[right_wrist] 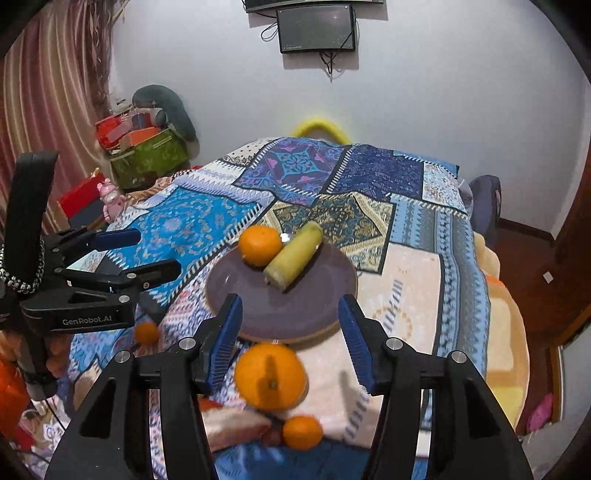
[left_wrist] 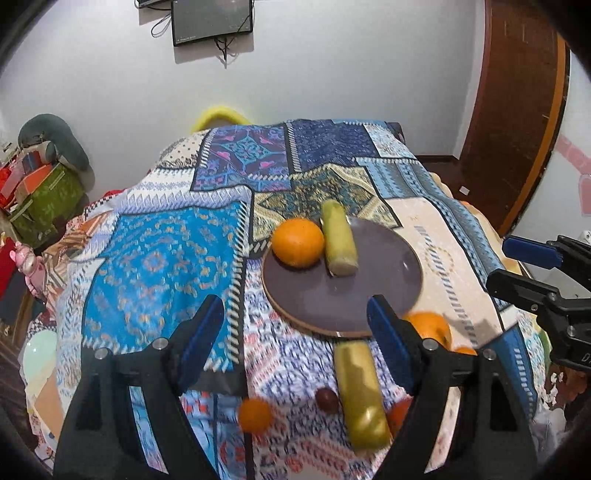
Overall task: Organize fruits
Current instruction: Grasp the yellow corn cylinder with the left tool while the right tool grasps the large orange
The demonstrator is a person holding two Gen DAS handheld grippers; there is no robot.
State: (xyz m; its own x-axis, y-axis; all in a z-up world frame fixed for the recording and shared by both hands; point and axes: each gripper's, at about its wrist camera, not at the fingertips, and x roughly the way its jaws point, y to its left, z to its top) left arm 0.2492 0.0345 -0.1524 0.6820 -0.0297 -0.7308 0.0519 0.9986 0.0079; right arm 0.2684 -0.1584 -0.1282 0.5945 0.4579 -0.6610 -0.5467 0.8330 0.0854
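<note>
Nearest the cameras, the left gripper (left_wrist: 295,317) stands with its jaws wide apart and nothing between them, and the right gripper (right_wrist: 290,317) is likewise parted and empty. Loose fruit lies on the patterned cloth (left_wrist: 159,258) beneath them: under the left gripper a yellow-green banana piece (left_wrist: 362,395), a small orange (left_wrist: 255,415) and a dark round fruit (left_wrist: 327,400); under the right gripper a large orange (right_wrist: 271,376) with a smaller orange (right_wrist: 303,432) just beside it. Beyond these, a round purple plate (left_wrist: 317,295) rests on the cloth, bearing an orange on the plate (left_wrist: 297,242) touching a second banana piece (left_wrist: 338,240). Farthest back, a dark screen (right_wrist: 316,27) hangs on the pale wall.
</note>
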